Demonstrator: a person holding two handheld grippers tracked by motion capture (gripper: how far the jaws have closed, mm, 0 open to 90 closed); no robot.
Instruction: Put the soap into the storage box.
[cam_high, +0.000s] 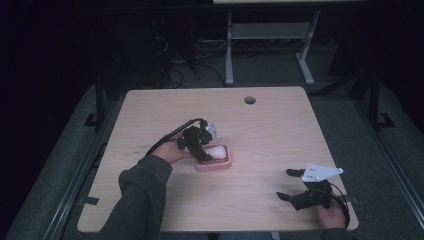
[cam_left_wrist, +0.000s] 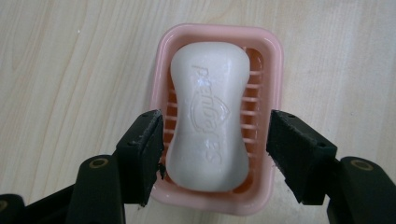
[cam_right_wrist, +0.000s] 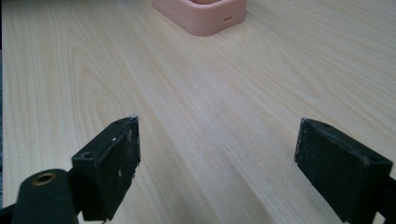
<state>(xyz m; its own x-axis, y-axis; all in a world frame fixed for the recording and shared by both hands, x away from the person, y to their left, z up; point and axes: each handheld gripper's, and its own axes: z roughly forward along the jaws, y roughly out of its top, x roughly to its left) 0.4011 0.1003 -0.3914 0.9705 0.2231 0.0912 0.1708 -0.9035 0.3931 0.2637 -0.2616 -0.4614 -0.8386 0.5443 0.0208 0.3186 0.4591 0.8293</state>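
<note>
High view, pale wood table (cam_high: 280, 125), cable hole (cam_high: 249, 100), dark room beyond

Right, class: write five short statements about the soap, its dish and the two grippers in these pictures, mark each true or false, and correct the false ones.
1. The white soap bar lies inside the pink soap dish. True.
2. The left gripper is shut tight on the bar. False: its jaws stand open on either side of the dish, with a gap to the bar.
3. The right gripper holds the dish. False: it is open over bare table, well apart from the dish.
4. The bar has raised lettering on its top. True.
5. The dish lies upside down. False: it sits upright, its ribbed floor showing beside the bar.
</note>
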